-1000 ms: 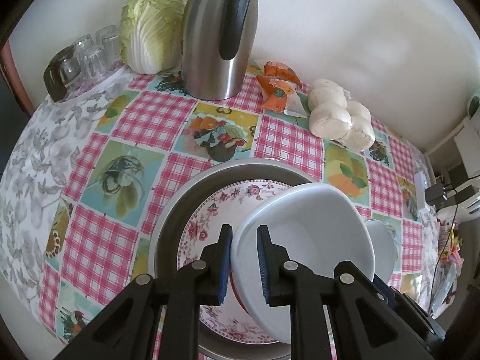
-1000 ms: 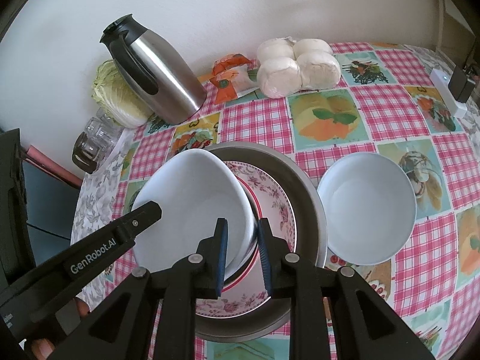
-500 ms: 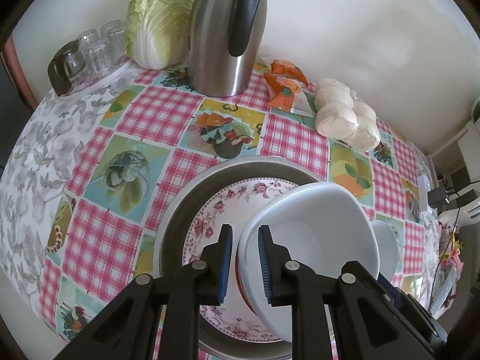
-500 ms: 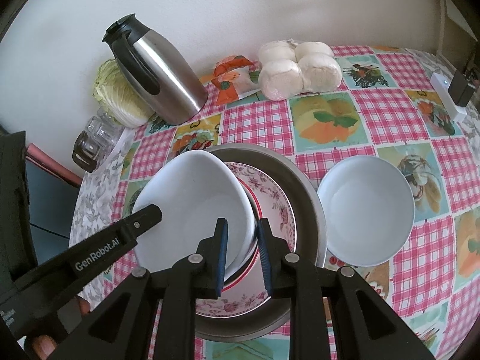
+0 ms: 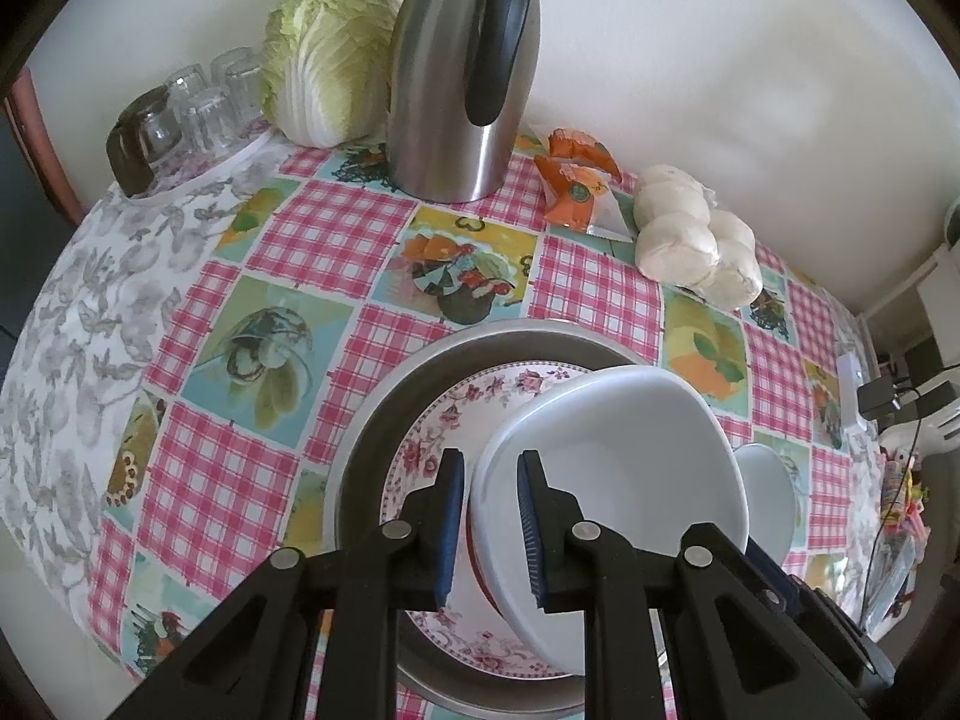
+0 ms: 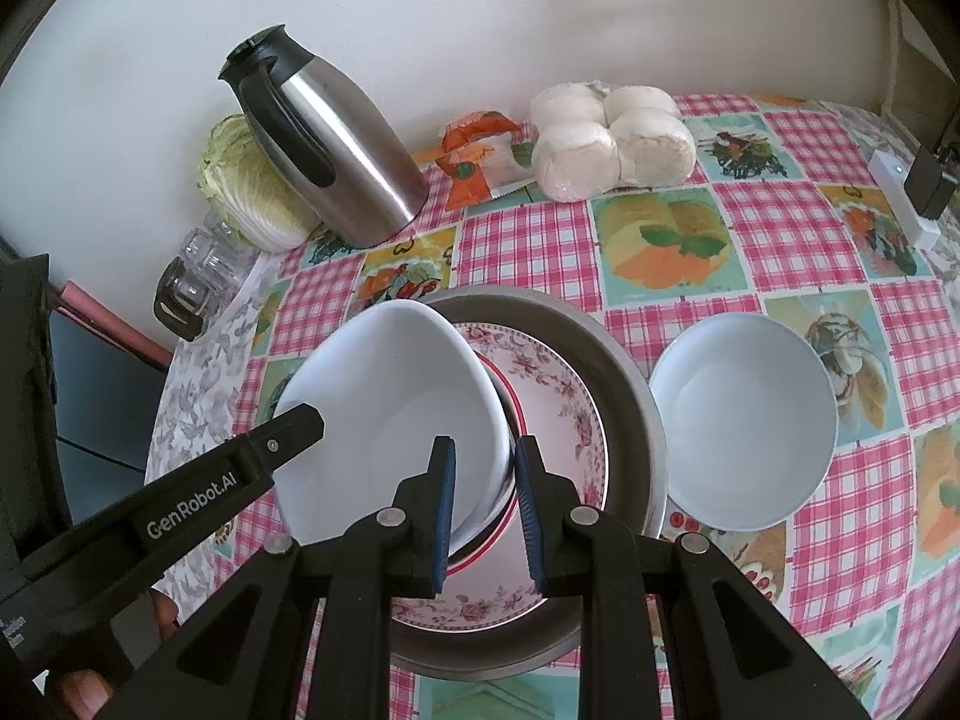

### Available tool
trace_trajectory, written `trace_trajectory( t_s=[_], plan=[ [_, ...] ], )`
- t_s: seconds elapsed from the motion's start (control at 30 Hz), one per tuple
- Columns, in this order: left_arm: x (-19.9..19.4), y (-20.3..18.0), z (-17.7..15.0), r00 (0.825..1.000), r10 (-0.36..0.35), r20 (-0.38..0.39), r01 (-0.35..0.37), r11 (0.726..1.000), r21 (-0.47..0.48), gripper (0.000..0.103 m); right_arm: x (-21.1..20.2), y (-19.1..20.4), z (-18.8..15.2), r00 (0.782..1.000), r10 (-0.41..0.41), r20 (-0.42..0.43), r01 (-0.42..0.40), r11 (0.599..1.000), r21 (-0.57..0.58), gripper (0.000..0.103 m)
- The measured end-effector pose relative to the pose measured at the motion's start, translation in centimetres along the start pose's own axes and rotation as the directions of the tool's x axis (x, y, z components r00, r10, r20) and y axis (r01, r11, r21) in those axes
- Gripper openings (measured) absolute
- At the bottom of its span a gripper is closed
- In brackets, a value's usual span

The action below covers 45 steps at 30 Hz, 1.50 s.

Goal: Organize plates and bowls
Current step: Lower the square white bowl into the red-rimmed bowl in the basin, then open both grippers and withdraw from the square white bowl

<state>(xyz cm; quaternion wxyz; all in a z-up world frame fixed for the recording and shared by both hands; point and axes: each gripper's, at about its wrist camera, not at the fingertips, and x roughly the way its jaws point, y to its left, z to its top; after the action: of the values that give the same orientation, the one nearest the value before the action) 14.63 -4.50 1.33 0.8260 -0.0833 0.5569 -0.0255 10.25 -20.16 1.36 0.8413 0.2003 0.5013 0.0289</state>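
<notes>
Stacking half done — left tool (image 5: pixel 491 525) and right tool (image 6: pixel 483 507) each clamped on opposite rims of a tilted white bowl (image 6: pixel 390 414) over the floral plate (image 6: pixel 558 414) in the metal pan (image 6: pixel 630 384). Second white bowl (image 6: pixel 744 426) left on the tabletop (image 6: pixel 780 228) beside the pan — not yet stacked.

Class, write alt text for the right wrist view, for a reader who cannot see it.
Both hand-held grippers grip a tilted white bowl by its rim, the right at the near edge and the left at the far side, above a floral plate in a metal pan. A second white bowl sits beside the pan on a checked tablecloth.
</notes>
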Motion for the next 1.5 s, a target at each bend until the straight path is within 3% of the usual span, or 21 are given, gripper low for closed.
trace_trajectory(
  t_s=[0.13, 0.2, 0.27, 0.37, 0.5, 0.57, 0.97, 1.13, 1.37, 1.5],
  plan=[
    [-1.1, 0.3, 0.0, 1.0, 0.005, 0.022, -0.005, 1.0, -0.005, 0.022, -0.9, 0.2, 0.1, 1.0, 0.001, 0.025, 0.0, 1.0, -0.009, 0.022],
    [-1.6, 0.5, 0.0, 0.999, 0.01, 0.036, -0.009, 1.0, -0.01, 0.029, -1.5, 0.4, 0.0, 0.999, -0.003, 0.04, 0.004, 1.0, -0.018, 0.025],
    [-2.0, 0.7, 0.0, 0.999, 0.015, 0.046, -0.014, 1.0, -0.018, 0.049, -1.8, 0.5, -0.1, 0.999, -0.015, 0.045, 0.016, 1.0, -0.026, 0.035],
    [-2.5, 1.3, -0.3, 0.998, 0.023, 0.057, -0.021, 0.999, -0.035, 0.054, -1.9, 0.5, -0.3, 0.998, -0.043, 0.049, 0.045, 0.998, -0.038, 0.048],
    [-2.8, 1.9, -0.9, 0.997, 0.039, 0.059, -0.036, 0.998, -0.05, 0.061, -2.1, 0.2, -0.8, 0.997, -0.062, 0.046, 0.064, 0.997, -0.038, 0.053],
    [-2.8, 2.0, -1.3, 0.997, 0.045, 0.062, -0.042, 0.998, -0.051, 0.065, -2.4, 0.1, -1.0, 0.996, -0.068, 0.049, 0.07, 0.997, -0.039, 0.063],
    [-3.6, 2.6, -2.9, 0.996, 0.033, 0.088, -0.027, 0.997, -0.067, 0.095, -3.9, -0.7, -3.0, 0.993, -0.077, 0.087, 0.082, 0.995, -0.059, 0.079],
    [-4.0, 3.5, -3.5, 0.994, 0.021, 0.11, -0.01, 0.995, -0.1, 0.103, -4.2, -0.9, -3.7, 0.993, -0.083, 0.089, 0.089, 0.994, -0.062, 0.079],
    [-3.5, 4.2, -4.5, 0.992, 0.074, 0.1, -0.065, 0.994, -0.092, 0.103, -4.5, -0.9, -4.9, 0.992, -0.096, 0.083, 0.103, 0.991, -0.083, 0.081],
    [-3.6, 4.8, -5.1, 0.993, 0.067, 0.101, -0.056, 0.993, -0.106, 0.103, -4.7, -1.0, -5.4, 0.991, -0.102, 0.082, 0.109, 0.989, -0.094, 0.084]
  ],
)
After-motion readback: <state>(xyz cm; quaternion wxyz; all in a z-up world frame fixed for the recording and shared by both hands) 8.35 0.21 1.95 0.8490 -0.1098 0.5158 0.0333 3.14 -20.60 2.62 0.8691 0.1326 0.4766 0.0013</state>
